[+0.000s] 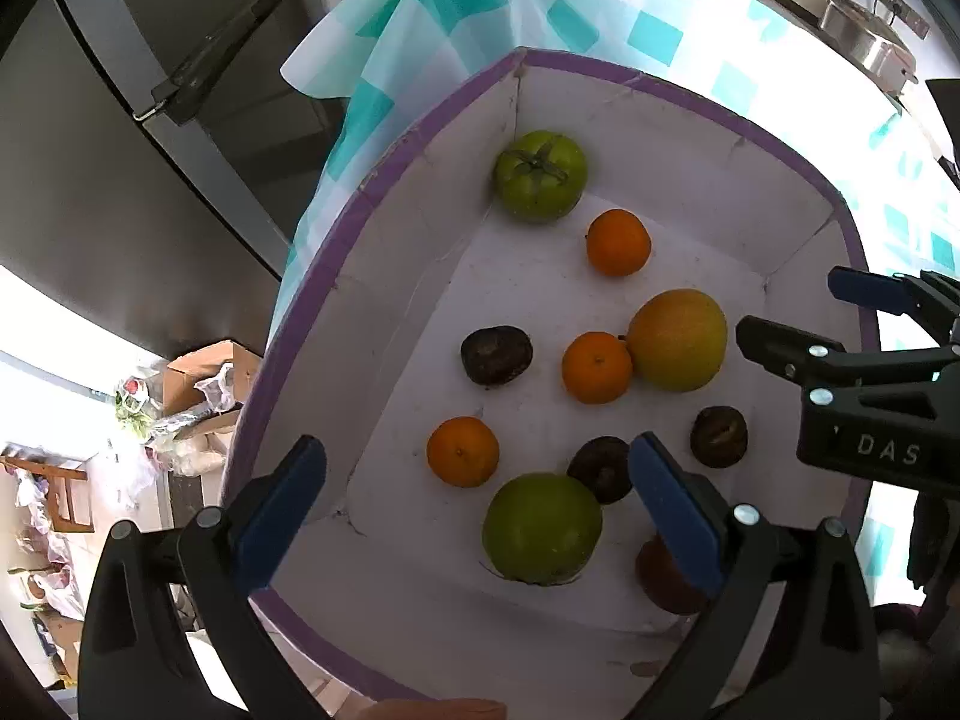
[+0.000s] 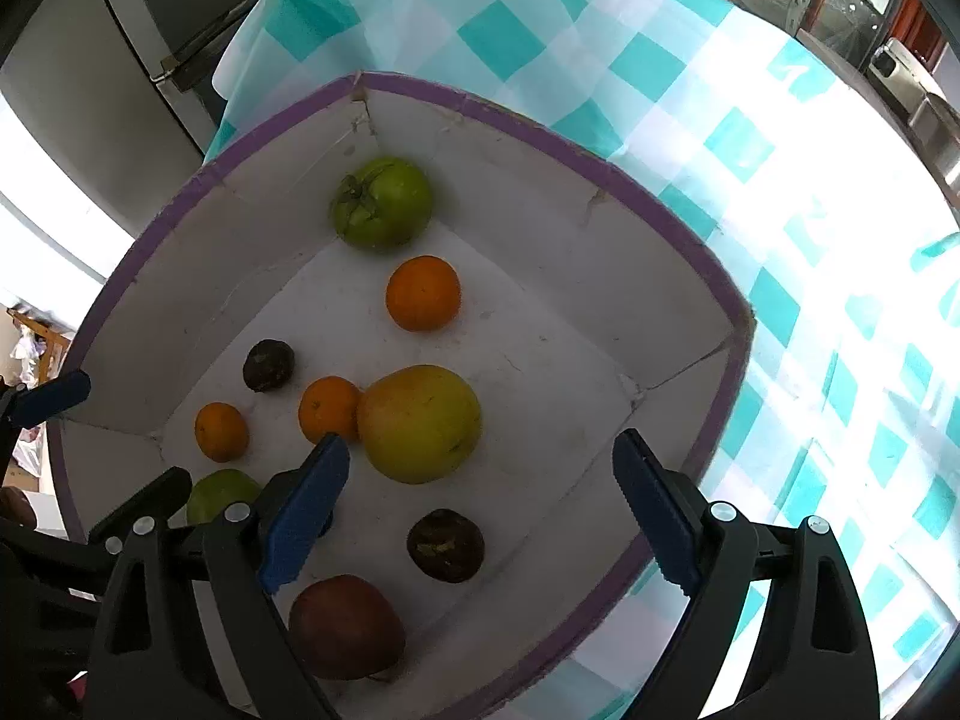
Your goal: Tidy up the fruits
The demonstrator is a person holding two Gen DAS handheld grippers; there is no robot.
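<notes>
A white box with a purple rim (image 1: 300,306) (image 2: 576,162) holds the fruit. In it lie a green tomato (image 1: 540,176) (image 2: 382,203) in the far corner, three oranges (image 1: 618,242) (image 1: 596,367) (image 1: 462,451), a yellow-green mango (image 1: 677,339) (image 2: 420,423), dark passion fruits (image 1: 496,355) (image 2: 445,545), a second green fruit (image 1: 542,528) and a reddish apple (image 2: 346,626). My left gripper (image 1: 477,495) is open and empty above the near green fruit. My right gripper (image 2: 480,501) is open and empty above a passion fruit and also shows in the left wrist view (image 1: 792,324).
The box sits on a table with a teal and white checked cloth (image 2: 750,138). A steel fridge (image 1: 150,138) stands beyond the table's left edge. Metal pots (image 1: 864,42) stand at the far right. Cardboard boxes and bags (image 1: 198,396) lie on the floor.
</notes>
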